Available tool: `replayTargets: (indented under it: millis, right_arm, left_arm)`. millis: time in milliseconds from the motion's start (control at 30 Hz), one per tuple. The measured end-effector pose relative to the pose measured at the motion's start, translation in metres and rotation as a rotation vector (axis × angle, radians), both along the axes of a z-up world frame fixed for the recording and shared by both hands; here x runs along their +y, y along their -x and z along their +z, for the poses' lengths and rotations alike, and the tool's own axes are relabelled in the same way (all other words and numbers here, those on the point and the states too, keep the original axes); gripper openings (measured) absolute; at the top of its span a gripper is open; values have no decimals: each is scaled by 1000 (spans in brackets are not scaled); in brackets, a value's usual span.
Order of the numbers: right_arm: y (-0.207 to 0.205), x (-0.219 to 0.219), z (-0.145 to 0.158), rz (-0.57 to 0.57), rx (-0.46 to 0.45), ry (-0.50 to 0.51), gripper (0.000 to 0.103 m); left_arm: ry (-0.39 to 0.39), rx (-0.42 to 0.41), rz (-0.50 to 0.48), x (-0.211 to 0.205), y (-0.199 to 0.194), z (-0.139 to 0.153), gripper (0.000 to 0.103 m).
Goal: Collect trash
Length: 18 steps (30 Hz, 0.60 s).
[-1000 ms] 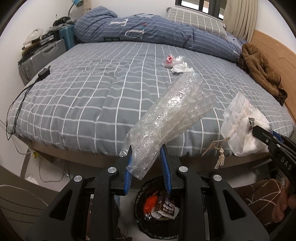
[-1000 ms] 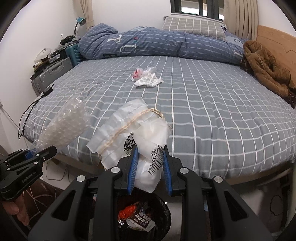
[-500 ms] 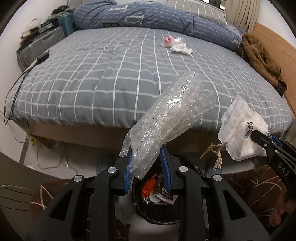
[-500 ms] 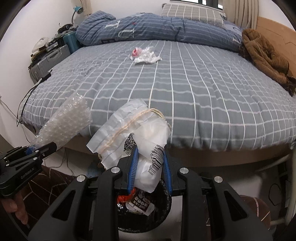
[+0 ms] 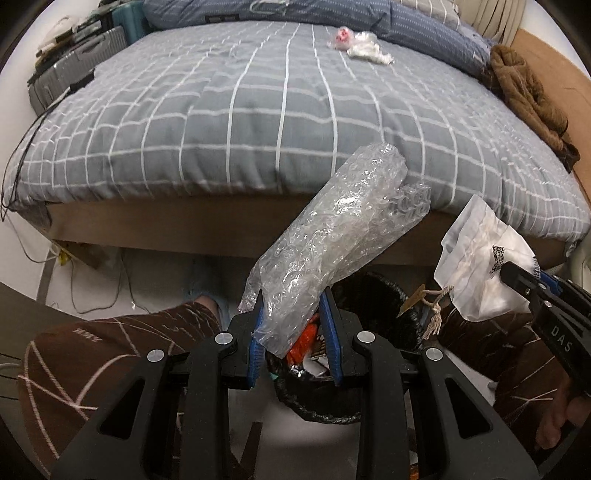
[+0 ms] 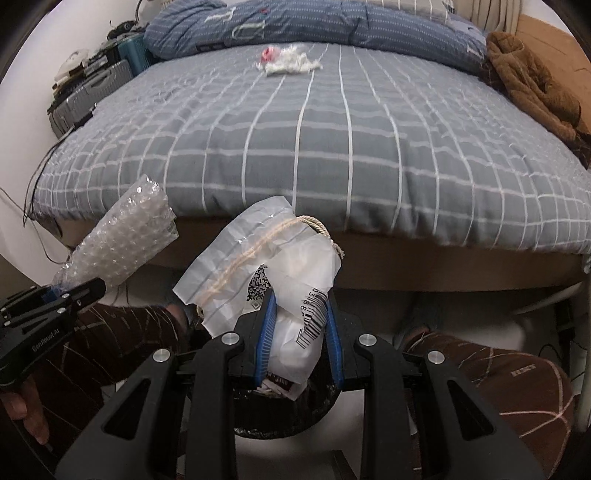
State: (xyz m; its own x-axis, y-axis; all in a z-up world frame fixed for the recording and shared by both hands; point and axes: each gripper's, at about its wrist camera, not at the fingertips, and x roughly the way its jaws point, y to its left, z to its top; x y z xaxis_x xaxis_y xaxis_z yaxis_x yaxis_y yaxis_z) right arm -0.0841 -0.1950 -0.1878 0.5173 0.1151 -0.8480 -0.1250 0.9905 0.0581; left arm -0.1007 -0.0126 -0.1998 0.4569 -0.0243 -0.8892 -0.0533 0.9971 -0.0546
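Bubble wrap (image 5: 332, 251) pinched at its lower end in left gripper (image 5: 293, 332); white plastic bag (image 6: 280, 280) clamped in right gripper (image 6: 297, 332) — both just above black bin (image 5: 380, 295). To drop cleanly: centre over the rim, open one at a time — light film may cling. More trash (image 6: 288, 61) on bed (image 6: 332, 147).

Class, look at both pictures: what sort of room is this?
Most likely a bedroom: a large bed with a grey checked cover, a rolled blue duvet at its head, and suitcases stacked alongside.
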Motion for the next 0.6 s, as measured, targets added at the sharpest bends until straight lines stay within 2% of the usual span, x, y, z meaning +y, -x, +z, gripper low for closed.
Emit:
replayTargets:
  millis: [200,467,600]
  right_arm:
    - [-4,4,-36,22,74,18,25]
    - [-14,13,-67,44,162,11,26]
    - [-13,28,-77,73,172,22,32]
  left_arm:
    - [-10,58,-9,1,-6,-30,27]
    - [15,132,10,13,-17,-59,27]
    - [11,147,29,24,-17,-65,27]
